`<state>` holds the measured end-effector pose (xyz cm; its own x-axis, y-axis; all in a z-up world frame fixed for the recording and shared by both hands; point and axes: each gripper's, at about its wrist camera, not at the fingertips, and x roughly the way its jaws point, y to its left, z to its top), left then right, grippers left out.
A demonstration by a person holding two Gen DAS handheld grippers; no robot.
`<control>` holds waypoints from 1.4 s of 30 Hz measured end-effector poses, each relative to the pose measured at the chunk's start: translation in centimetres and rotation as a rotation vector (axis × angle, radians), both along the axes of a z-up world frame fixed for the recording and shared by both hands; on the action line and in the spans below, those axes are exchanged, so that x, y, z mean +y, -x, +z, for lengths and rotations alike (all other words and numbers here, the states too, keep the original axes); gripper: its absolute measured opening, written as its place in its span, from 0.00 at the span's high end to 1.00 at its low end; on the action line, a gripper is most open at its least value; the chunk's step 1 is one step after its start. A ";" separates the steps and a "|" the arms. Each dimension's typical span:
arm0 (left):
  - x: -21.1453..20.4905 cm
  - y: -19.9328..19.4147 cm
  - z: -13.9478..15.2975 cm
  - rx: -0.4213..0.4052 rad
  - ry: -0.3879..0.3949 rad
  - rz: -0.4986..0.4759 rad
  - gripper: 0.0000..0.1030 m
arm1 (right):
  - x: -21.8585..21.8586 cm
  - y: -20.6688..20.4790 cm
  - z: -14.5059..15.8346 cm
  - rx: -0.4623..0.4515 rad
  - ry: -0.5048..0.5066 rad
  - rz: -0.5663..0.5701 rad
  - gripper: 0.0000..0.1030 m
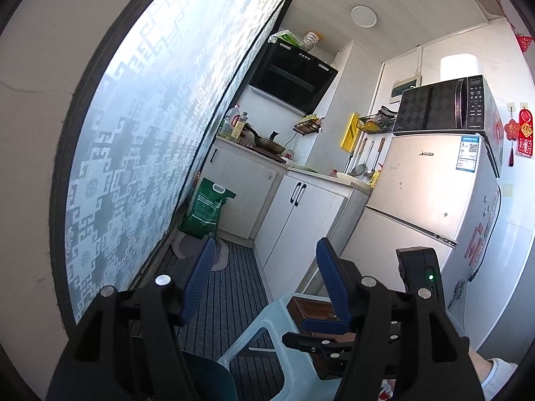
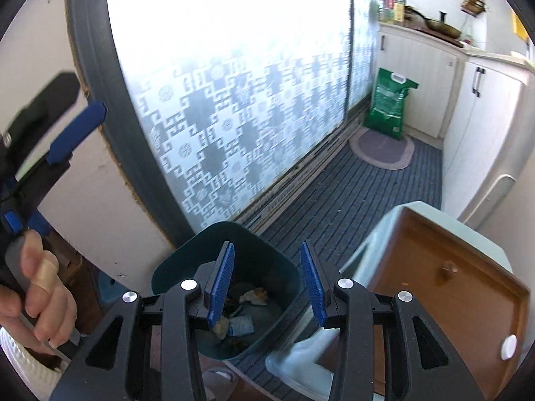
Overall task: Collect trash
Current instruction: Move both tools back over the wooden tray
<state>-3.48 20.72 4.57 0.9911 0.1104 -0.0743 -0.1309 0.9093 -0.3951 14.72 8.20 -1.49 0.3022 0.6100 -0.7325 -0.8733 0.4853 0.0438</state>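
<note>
A dark green trash bin (image 2: 227,260) stands on the floor by the frosted glass door and holds crumpled scraps of trash (image 2: 249,314). My right gripper (image 2: 267,257) hovers right above the bin's mouth, open and empty. My left gripper (image 1: 264,247) is open and empty, raised and pointing down the kitchen. It also shows at the left edge of the right wrist view (image 2: 63,130), held in a hand. The bin's rim shows at the bottom of the left wrist view (image 1: 207,377).
A pale plastic stool (image 2: 444,220) carrying a brown wooden board (image 2: 451,287) stands right of the bin. Beyond are a striped floor mat (image 2: 367,197), a green sack (image 2: 388,103), white cabinets (image 1: 301,207), and a fridge (image 1: 428,193) topped by a microwave (image 1: 441,107).
</note>
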 end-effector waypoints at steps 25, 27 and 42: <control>-10.6 -12.5 -2.4 0.268 -0.141 -0.109 0.36 | -17.6 -8.1 1.1 -0.045 -0.054 -0.352 0.60; -11.4 -13.6 -2.7 0.290 -0.144 -0.126 0.36 | -18.9 -8.6 0.9 -0.036 -0.060 -0.374 0.60; -15.4 -21.7 -5.8 0.565 -0.152 -0.174 0.38 | -23.5 -9.6 -0.4 0.034 -0.071 -0.385 0.60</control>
